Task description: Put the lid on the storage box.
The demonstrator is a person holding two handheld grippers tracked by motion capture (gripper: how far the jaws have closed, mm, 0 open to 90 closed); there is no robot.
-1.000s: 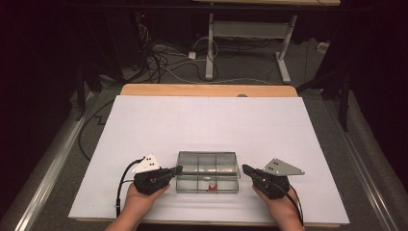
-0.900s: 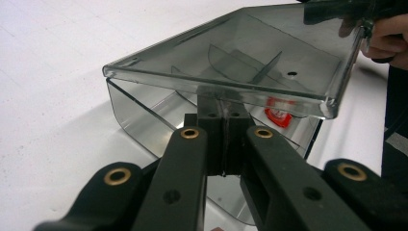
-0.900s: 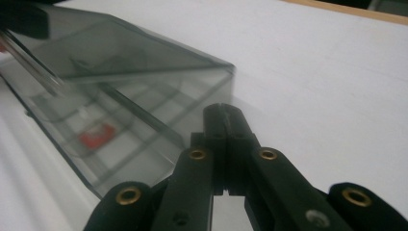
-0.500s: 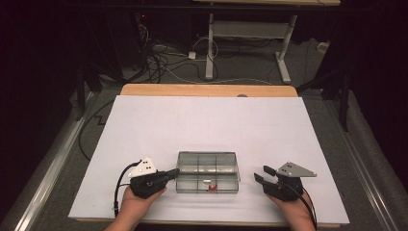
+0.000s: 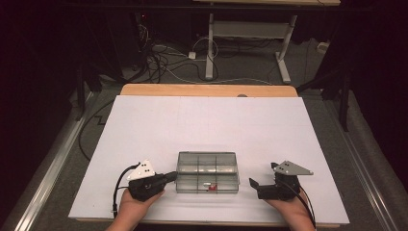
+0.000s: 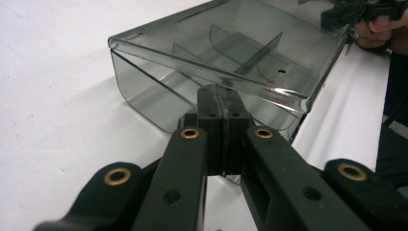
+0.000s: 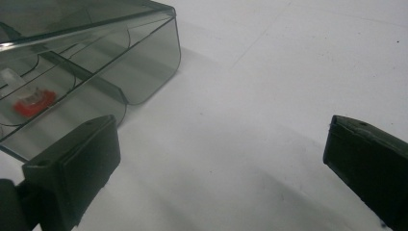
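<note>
**Smoky clear plastic box between two hand-held grippers**

Smoky grey plastic forms a lidded compartment box [image 5: 208, 172] near the front edge of a white table [image 5: 207, 120] in the high view. The left gripper [image 5: 168, 176] touches the box's left end, jaws together. The right gripper [image 5: 253, 185] sits just beside the right end — apart from it, jaws spread, having just been opening with nothing between them.

The left gripper view has the closed jaws pressed against the box's edge.

The right gripper view has wide jaws over bare table — a small red item [image 7: 32, 102] lies inside the box.
</note>
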